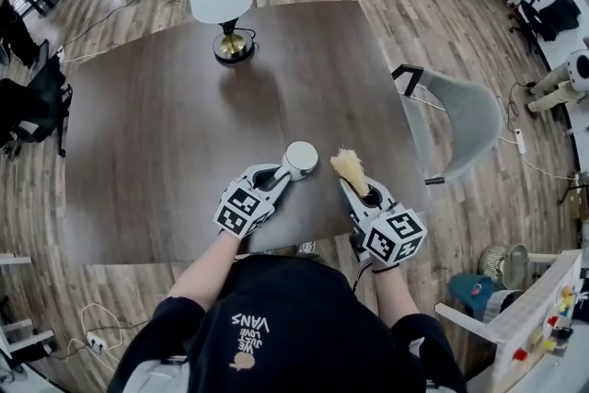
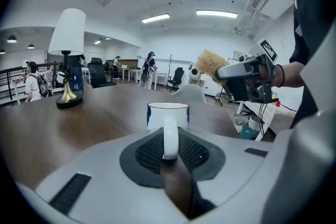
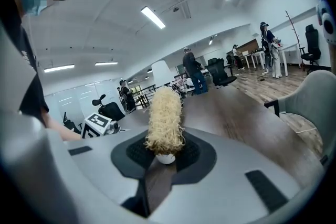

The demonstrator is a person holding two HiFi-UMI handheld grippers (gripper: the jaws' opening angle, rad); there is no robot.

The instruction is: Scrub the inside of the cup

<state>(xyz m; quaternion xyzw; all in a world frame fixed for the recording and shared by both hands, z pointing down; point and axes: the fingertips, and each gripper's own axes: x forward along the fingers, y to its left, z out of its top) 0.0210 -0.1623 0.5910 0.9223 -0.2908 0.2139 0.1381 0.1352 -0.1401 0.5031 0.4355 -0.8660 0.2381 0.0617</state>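
Pre-scrub; my left gripper pinches the cup by its handle; right gripper clamps the brush just beside it; next, I should lower bristles inside.

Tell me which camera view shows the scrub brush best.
The right gripper view: the brush stands close and centred, its whole straw-coloured head visible, its white base clamped in the right tongs. The head view shows it small, from above, beside the cup. The left gripper view catches it distant, upper right.
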